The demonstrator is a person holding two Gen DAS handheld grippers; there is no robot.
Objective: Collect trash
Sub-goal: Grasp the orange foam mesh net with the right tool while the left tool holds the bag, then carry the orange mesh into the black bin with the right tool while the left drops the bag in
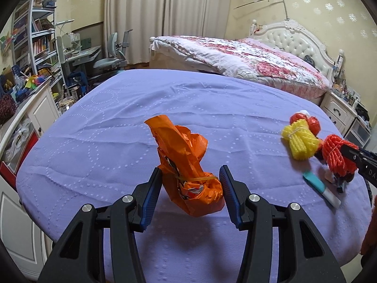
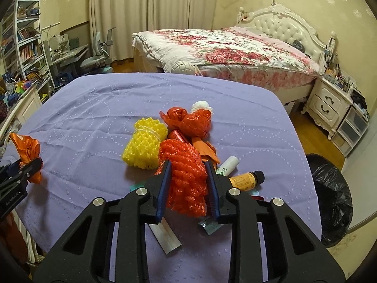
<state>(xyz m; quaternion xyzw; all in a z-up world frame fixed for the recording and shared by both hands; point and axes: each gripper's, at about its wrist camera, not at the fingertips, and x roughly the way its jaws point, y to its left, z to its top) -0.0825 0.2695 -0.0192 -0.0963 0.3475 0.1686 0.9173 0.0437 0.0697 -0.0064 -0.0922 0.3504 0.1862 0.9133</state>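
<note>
An orange wrapper bundle (image 1: 188, 165) tied with a rubber band stands between the fingers of my left gripper (image 1: 190, 179), which close on its lower part; it also shows at the left of the right wrist view (image 2: 26, 151). My right gripper (image 2: 188, 176) is shut on an orange-red foam net (image 2: 186, 176), seen at the right of the left wrist view (image 1: 337, 158). Around it lie a yellow foam net (image 2: 143, 146), red plastic bags (image 2: 188, 120), a white tube (image 2: 228, 165), a small brown bottle (image 2: 245, 179) and flat wrappers (image 2: 165, 235).
All lies on a table with a lilac cloth (image 2: 94, 108). A bin lined with a black bag (image 2: 329, 198) stands on the floor right of the table. A bed (image 2: 223, 52), nightstand (image 2: 329, 103), desk chair (image 2: 96, 56) and bookshelves (image 2: 21, 42) stand behind.
</note>
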